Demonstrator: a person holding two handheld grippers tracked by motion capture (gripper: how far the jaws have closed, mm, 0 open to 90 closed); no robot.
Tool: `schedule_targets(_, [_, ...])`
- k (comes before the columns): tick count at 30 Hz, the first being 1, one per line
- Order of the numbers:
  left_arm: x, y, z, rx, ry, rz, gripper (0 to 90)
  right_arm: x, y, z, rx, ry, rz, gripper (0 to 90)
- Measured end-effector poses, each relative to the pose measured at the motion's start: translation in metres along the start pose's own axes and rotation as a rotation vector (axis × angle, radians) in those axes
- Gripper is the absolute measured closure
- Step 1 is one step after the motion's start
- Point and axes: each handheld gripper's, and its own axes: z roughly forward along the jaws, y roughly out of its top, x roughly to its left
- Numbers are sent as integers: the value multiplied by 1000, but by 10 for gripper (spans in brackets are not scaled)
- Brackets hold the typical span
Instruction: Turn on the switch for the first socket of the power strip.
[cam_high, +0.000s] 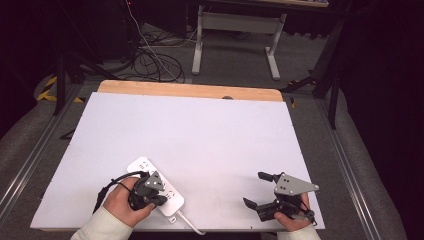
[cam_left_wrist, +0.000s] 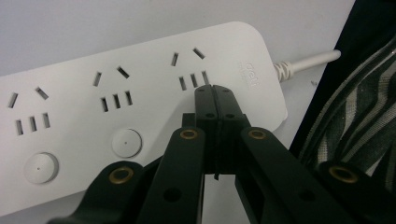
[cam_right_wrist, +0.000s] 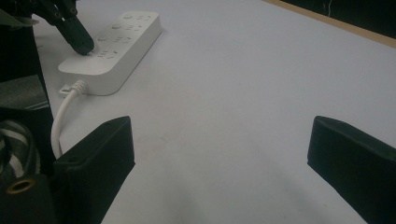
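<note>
One power strip at seven o'clock on one white table, with one cord. Three socket groups on the strip, plus two round buttons seen in the left gripper view. Two grippers: left gripper, right gripper. Two hands. One desk frame at twelve o'clock.

power strip white | tongs black | table white
</note>
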Motion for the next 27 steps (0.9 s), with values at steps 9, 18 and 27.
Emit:
schedule_targets(9, [-3,2,-12,-83,-2,-4,900,-2,-1,-1,0,-5,4,78])
schedule_targets(18, [-6,3,-25,-110,12,6,900,-2,-1,-1,1,-4,2,78])
schedule_targets(27, [-3,1,-33,-134,24,13,900,-3,-2,0,1,-4,3,78])
